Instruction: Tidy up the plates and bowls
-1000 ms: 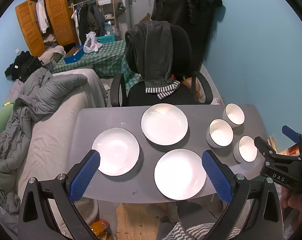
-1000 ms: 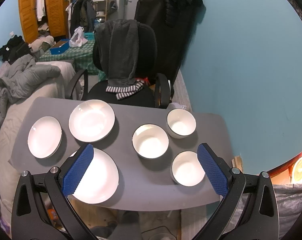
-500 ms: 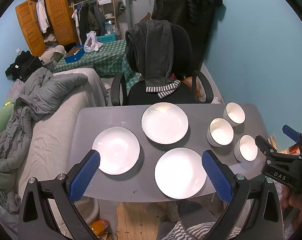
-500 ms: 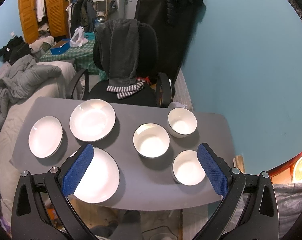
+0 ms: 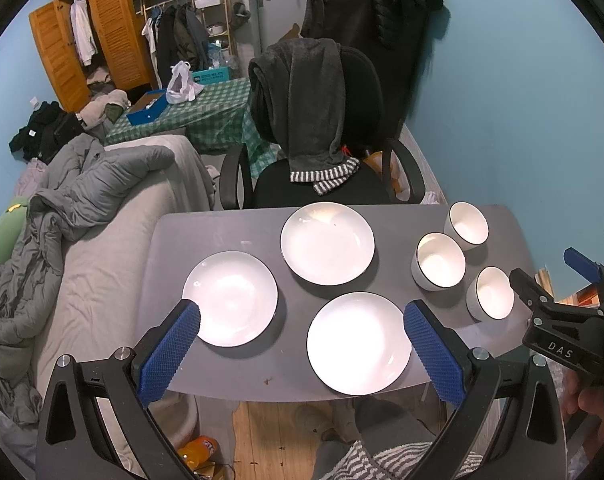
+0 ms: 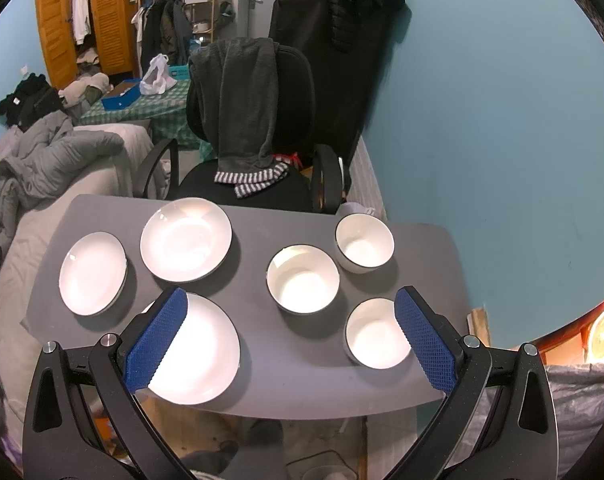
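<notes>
White plates [image 5: 326, 243] and bowls [image 6: 303, 278] lie below both tongs, left [image 5: 302, 352] and right [image 6: 289, 336], released.

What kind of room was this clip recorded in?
Most likely a lived-in bedroom or studio flat: a bed with a rumpled grey duvet, a wooden wardrobe hung with clothes, and a small grey table set with plates and bowls beside an office chair.
</notes>
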